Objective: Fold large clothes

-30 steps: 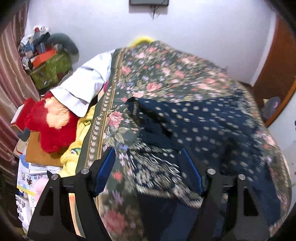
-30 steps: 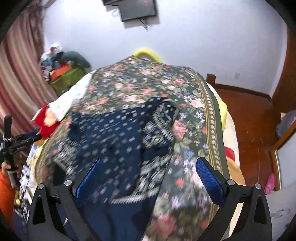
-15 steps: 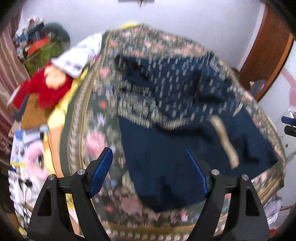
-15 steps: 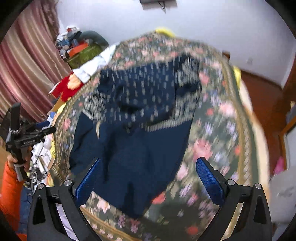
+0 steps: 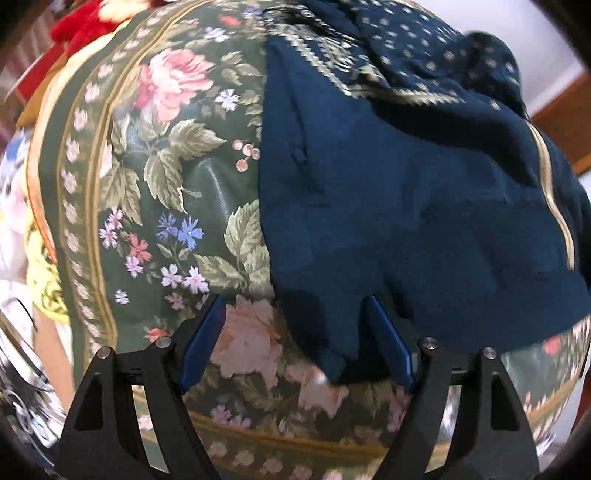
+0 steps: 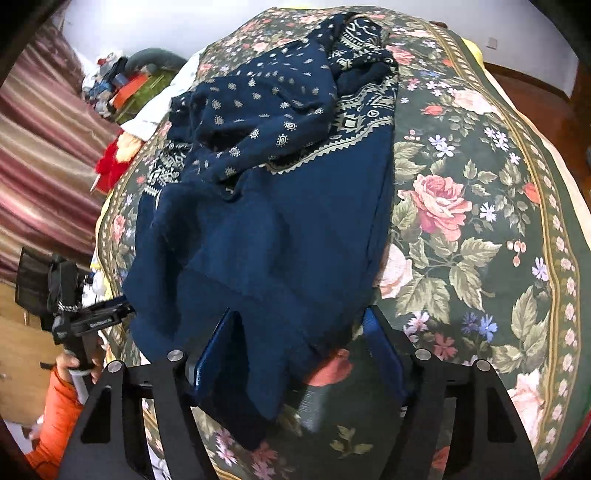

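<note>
While both tools straddle the garment's (image 6: 258, 240) near hem on the bed (image 6: 480, 221) to seize corners, left tool (image 5: 295, 339) stands apart, right tool (image 6: 299, 350) has just been closing, unclamped.

wall (image 6: 155, 22): white | curtain (image 6: 40, 122): striped | floor (image 6: 535, 96): reddish wood

The navy garment (image 6: 266, 236) is soft matt cloth, its plain lower part slightly napped, its upper part printed with pale gold motifs. The floral bedspread (image 5: 177, 155) beneath has a faint satin sheen — light catches its dark green folds. The gripper fingers (image 6: 384, 347) carry smooth blue pads on matt black plastic frames with small metal pins.
</note>
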The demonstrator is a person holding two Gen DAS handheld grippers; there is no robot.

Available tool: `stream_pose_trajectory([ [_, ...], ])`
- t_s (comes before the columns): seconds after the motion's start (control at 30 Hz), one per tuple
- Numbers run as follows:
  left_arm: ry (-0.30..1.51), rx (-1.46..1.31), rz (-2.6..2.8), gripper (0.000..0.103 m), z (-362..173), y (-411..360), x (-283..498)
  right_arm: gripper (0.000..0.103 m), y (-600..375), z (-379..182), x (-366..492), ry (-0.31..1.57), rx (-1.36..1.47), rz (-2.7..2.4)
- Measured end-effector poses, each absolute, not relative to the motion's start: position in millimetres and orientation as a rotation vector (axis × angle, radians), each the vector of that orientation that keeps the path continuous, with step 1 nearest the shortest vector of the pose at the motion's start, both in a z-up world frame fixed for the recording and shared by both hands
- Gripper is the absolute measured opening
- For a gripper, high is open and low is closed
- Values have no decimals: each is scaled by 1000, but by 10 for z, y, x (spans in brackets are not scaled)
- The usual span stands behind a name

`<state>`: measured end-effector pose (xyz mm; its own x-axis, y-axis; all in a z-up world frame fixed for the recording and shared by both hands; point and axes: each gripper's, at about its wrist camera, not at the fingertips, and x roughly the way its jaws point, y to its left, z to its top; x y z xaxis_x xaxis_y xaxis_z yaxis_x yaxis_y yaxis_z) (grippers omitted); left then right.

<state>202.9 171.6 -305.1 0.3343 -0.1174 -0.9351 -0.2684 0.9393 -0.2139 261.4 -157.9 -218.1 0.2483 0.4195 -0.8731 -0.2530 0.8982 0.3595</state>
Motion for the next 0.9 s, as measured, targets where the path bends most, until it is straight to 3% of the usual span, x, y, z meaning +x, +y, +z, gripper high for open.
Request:
stream_pose_trajectory([
  [0.07,1201,-397,108,79,-3067,1735,2052,63,-1542,-2181,2609,1232,162,467],
  [0.2,1171,-449,128,77,-3089,1752,2105,37,-1519,-2178,2615,1222,180,498],
  [0.27,1164,-421,160,64,-3090,1722,2123,26,-1526,-2181,2641,1226,208,518],
  [0.3,1162,-411,168,53,-3081,1709,2137,20,-1522,-2179,2653,1228,217,528],
  [0.37,1158,-374,170,28,-3022,1672,2160,16,-1501,-2167,2672,1229,218,549],
  [0.4,1162,-351,167,8,-2999,1642,2174,15,-1483,-2152,2677,1226,209,560],
  [0.63,1002,-208,120,8,-2282,1417,2141,11,-1508,-1834,2769,1132,183,601],
  [0.9,827,-303,77,7,-1445,1689,2446,8,-1450,-1441,3146,1023,139,562],
])
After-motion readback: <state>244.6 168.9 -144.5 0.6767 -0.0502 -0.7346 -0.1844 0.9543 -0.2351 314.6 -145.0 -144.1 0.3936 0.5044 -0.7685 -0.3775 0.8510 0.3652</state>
